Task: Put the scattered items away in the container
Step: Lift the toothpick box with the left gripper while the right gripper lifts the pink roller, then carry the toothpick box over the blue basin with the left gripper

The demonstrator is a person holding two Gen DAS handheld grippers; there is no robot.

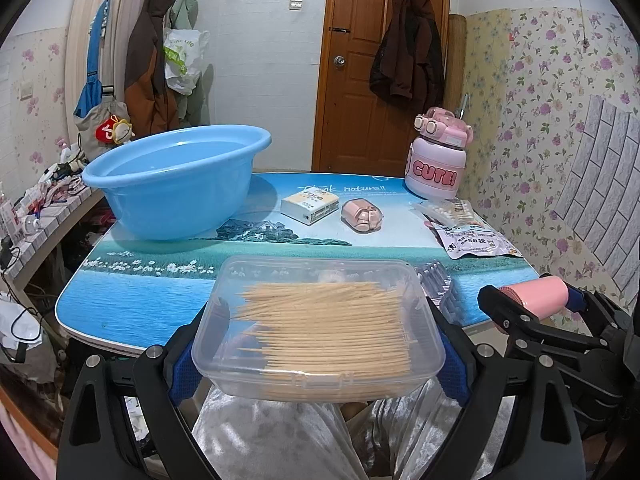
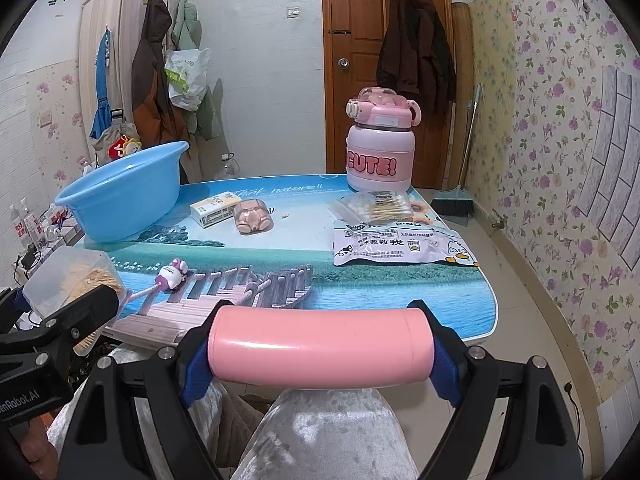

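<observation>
My left gripper (image 1: 318, 340) is shut on a clear plastic box of toothpicks (image 1: 320, 328), held level in front of the table's near edge. My right gripper (image 2: 320, 350) is shut on a pink cylinder (image 2: 320, 346), gripped end to end, also short of the near edge. A blue basin (image 1: 172, 176) stands at the table's far left. On the table lie a tissue pack (image 1: 310, 204), a pink case (image 1: 361, 216), a bag of cotton swabs (image 2: 376, 206), a printed pouch (image 2: 400, 246) and a small pink toy on a stick (image 2: 172, 274).
A pink bottle marked CUTE (image 2: 378, 148) stands at the far edge of the picture-printed table (image 2: 360, 292). Behind it is a wooden door (image 2: 360, 60) with a coat. A cluttered shelf (image 1: 44, 208) runs along the left. A person's lap in pale fabric (image 2: 320, 432) is below the grippers.
</observation>
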